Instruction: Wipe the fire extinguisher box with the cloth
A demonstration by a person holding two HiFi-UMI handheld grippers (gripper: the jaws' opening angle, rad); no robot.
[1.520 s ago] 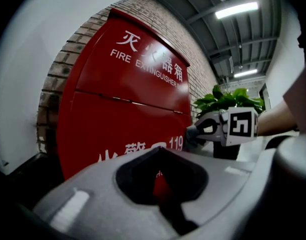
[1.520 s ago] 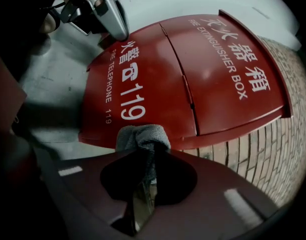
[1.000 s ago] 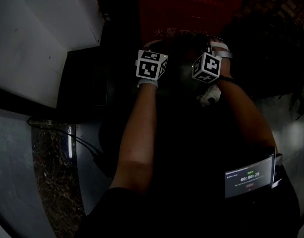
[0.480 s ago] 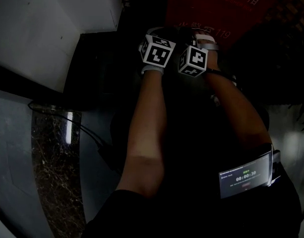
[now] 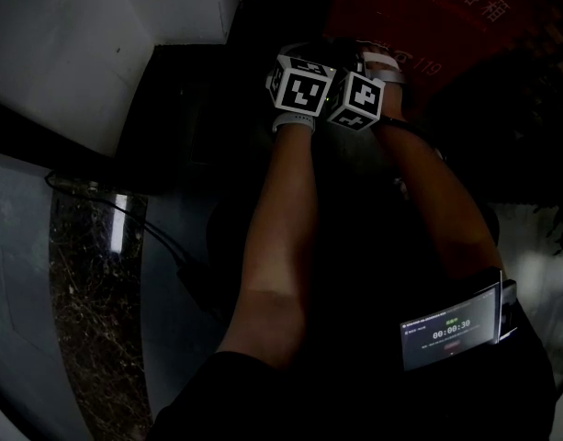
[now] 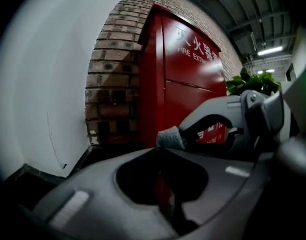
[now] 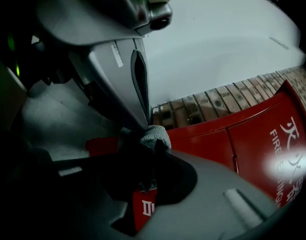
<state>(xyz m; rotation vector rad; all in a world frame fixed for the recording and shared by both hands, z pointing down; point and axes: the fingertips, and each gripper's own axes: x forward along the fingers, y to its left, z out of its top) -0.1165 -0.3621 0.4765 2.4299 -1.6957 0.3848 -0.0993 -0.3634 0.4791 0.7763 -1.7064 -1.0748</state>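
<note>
Cloth (image 7: 155,132): small grey wad pinched in right tool (image 7: 152,141)
Left tool (image 6: 161,150): jaws together, tip touching wad
Risk: wad slips out, and bare tools scrape fire extinguisher box (image 6: 187,69)

Box (image 6: 192,74) "FIRE EXT" (cut off), screen (image 5: 451,331) "00:00:30"

Ahead, the fire extinguisher box (image 6: 192,79) blocks the way, with a brick wall (image 6: 113,84) at its left side, a white wall (image 6: 43,94) further left and a plant (image 6: 252,84) on its right; free room lies only before its front. The left gripper (image 6: 160,151) and right gripper (image 7: 152,145) meet tip to tip at a grey cloth (image 7: 153,133), so each bars the other's sideways path. Low down, in dim light, a thin cable (image 5: 157,259) seems to cross the floor (image 5: 24,274).
</note>
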